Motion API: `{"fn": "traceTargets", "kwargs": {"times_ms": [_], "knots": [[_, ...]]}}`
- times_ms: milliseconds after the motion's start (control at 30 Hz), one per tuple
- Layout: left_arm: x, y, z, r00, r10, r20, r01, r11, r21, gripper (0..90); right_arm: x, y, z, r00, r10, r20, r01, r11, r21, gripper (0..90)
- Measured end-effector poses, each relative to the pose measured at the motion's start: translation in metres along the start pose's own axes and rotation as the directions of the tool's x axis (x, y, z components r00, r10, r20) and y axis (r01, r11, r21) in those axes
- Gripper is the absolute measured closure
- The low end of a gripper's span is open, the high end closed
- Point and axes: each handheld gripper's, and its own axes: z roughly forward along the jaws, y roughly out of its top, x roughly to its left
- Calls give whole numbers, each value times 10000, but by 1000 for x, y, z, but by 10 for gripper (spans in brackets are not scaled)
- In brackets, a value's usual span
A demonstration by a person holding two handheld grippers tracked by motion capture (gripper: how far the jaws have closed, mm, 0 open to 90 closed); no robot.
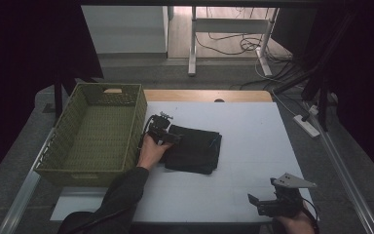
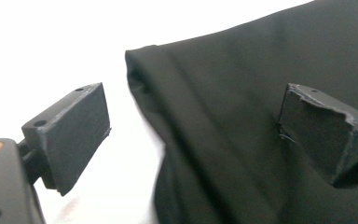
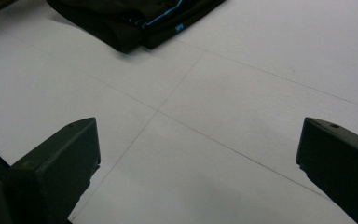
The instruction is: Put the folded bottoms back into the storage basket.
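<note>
My left gripper (image 1: 169, 136) spread wide over the folded black garment's (image 1: 195, 147) edge, one jaw off the cloth, garment just right of the green basket (image 1: 97, 131), right gripper (image 1: 258, 202) released (well apart from the garment).

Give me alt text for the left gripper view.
The left claw stands open over the edge of a folded black garment, one jaw above the white table, the other above the cloth. Neither pad presses on the fabric.
</note>
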Motion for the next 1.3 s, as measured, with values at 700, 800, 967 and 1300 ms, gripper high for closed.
{"fn": "traceTargets", "kwargs": {"times_ms": [700, 800, 967, 1300], "knots": [[-4, -6, 5, 9881, -373, 1495, 366, 9993, 72, 717, 1, 1, 1, 9999, -129, -13, 129, 9999, 37, 3], [-7, -7, 4, 9905, -437, 1306, 427, 9990, 104, 732, 1, 1, 0, 9998, -174, -9, 174, 9998, 36, 3], [-11, -8, 1, 9934, -449, 1057, 433, 9989, 172, 734, 3, 1, 0, 9995, -311, -41, 311, 9995, 8, 3], [-15, -13, -4, 9965, -312, 779, 304, 9995, 109, 734, 2, 13, 2, 9992, -378, -149, 372, 9986, -372, 2]]}}
